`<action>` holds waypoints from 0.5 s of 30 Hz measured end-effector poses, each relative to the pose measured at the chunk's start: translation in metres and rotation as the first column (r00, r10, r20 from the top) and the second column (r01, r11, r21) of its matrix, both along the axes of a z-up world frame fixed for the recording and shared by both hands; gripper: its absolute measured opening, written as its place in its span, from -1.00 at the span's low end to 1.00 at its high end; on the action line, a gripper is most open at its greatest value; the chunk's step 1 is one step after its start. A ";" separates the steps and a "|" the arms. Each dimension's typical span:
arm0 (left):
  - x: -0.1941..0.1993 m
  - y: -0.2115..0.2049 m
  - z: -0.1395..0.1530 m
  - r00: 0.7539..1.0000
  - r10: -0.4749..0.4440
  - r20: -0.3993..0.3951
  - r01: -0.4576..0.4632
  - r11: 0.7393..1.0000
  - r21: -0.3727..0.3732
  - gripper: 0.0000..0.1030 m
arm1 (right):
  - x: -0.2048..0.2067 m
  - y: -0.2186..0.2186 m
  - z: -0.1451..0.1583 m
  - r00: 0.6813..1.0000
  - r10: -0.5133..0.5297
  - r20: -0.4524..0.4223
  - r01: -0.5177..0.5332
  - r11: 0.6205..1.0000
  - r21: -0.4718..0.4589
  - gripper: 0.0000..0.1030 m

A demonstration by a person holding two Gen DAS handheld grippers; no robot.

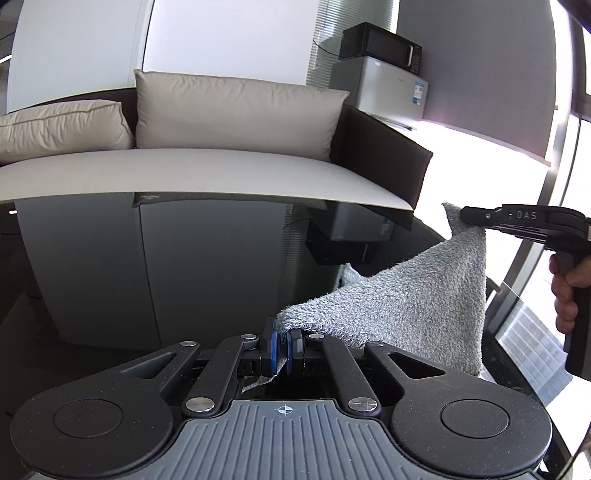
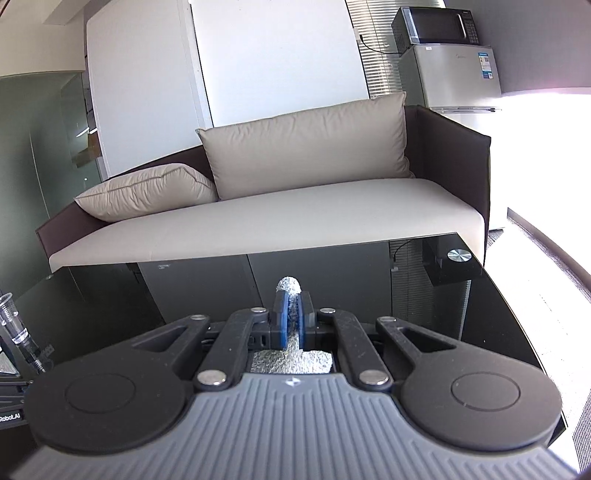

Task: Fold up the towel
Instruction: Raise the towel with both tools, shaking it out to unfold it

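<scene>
The left gripper pinches one corner of the fluffy grey towel tight above the shiny black glass table, and the right gripper squeezes another corner, holding it higher.

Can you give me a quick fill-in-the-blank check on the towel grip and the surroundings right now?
1. Both grippers are shut on the grey ____.
2. The left gripper and the right gripper hold it above a glossy ____ table.
3. Behind the table stands a sofa with ____ beige cushions.
4. The microwave sits on a small ____.

Missing words: towel; black; two; fridge.
</scene>
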State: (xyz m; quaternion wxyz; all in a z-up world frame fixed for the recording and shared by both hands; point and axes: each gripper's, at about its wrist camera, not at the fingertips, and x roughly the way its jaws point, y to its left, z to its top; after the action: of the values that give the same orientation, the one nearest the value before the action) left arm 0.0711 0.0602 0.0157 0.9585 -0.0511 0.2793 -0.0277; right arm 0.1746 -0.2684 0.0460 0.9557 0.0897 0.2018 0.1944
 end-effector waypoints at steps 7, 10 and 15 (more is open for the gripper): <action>0.006 0.003 0.022 0.997 0.058 0.047 -0.059 0.998 0.019 -0.92 | -0.018 -0.004 0.023 0.999 0.000 0.035 -0.003 0.997 0.073 -0.90; 0.010 0.005 0.033 0.994 0.084 0.071 -0.086 0.996 0.027 -0.92 | -0.025 -0.006 0.032 0.999 -0.002 0.049 -0.002 0.996 0.088 -0.91; 0.010 0.004 0.057 0.985 0.117 0.123 -0.121 0.993 0.019 -0.92 | -0.034 -0.012 0.051 0.998 0.000 0.070 -0.009 0.993 0.117 -0.91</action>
State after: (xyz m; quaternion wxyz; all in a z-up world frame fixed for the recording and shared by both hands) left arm 0.0814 0.0641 0.0728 0.9742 -0.0535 0.2171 0.0301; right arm 0.1407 -0.2803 0.0969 0.9548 0.1382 0.1569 0.2111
